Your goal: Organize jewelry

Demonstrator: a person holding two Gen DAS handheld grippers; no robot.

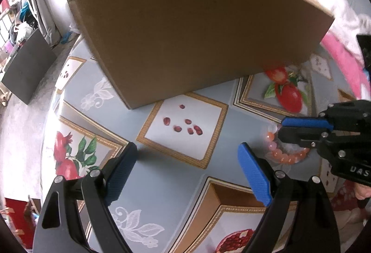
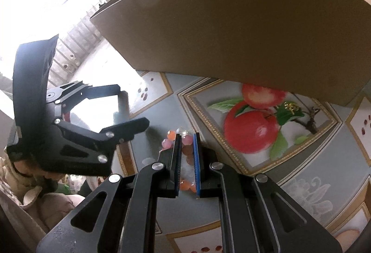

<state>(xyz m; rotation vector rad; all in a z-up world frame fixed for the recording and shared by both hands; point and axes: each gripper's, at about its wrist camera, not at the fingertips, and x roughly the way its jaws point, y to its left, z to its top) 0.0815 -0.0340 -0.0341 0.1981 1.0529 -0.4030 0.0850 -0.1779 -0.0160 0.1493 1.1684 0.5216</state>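
Observation:
A pink and orange bead bracelet (image 2: 185, 144) in a clear wrapper lies on the patterned tablecloth. My right gripper (image 2: 187, 137) is shut on the bracelet, beads showing between and beside the blue pads. It also shows in the left wrist view (image 1: 281, 126) over the same bracelet (image 1: 287, 156). My left gripper (image 1: 187, 151) is open and empty above the cloth, left of the bracelet; it shows in the right wrist view (image 2: 131, 109). A small gold piece of jewelry (image 2: 291, 107) lies near the box's foot. A large cardboard box (image 1: 197, 33) stands behind.
The cardboard box (image 2: 243, 28) fills the far side of the table. The tablecloth (image 1: 167, 174) has fruit prints and gold frames. A pink and white cloth (image 1: 343, 21) lies at the right. A dark grey panel (image 1: 27, 67) stands off the table's left edge.

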